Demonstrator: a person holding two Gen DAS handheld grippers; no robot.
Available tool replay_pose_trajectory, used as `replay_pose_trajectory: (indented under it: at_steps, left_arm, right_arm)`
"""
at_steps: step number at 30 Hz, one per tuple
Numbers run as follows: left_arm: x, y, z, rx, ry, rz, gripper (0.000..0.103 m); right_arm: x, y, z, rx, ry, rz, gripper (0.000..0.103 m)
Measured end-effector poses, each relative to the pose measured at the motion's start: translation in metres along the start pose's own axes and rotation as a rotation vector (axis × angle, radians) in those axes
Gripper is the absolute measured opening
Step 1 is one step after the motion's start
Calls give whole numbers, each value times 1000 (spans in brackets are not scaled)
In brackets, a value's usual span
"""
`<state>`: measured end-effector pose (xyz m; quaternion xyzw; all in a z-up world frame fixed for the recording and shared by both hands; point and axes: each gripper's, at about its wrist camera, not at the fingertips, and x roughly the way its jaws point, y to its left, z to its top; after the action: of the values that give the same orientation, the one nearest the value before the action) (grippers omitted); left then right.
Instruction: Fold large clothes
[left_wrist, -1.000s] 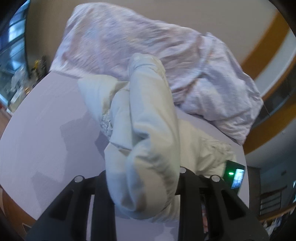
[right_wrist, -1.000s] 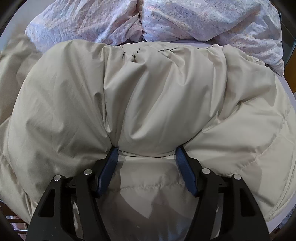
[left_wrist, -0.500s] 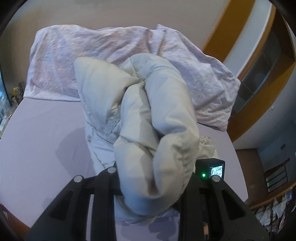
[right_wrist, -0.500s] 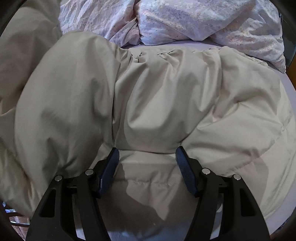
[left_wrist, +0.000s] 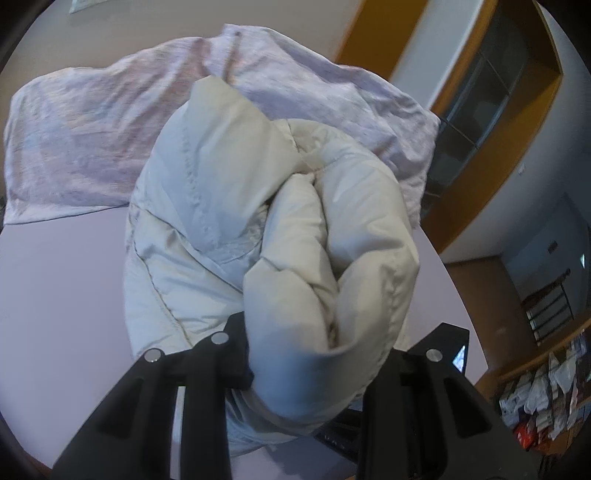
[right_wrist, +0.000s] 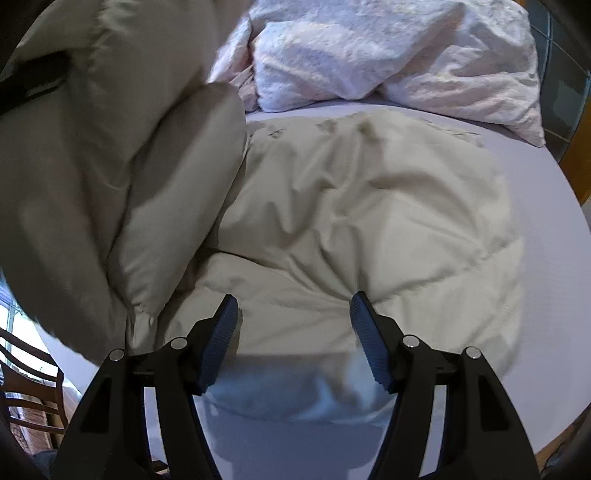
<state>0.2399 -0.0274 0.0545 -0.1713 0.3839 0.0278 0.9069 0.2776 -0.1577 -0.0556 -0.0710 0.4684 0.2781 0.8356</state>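
Left wrist: tool (left_wrist: 314, 354) around jacket (left_wrist: 325, 240)

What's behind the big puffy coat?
Behind the puffy coat lies a crumpled pink flowery quilt on the lilac bed sheet. The coat hides the quilt's middle part.
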Motion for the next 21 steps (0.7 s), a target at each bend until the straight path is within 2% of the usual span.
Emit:
replay_pose_trajectory:
  at_steps: [12,21]
  left_arm:
    - [41,-59,-9,63,81,-58,30]
    - [71,-98,-27,113,176,-126,30]
  right_arm:
    - [-15,-54,-20,49,-19,-67,66]
    - [-16,-98,-30,139,-20,-106,66]
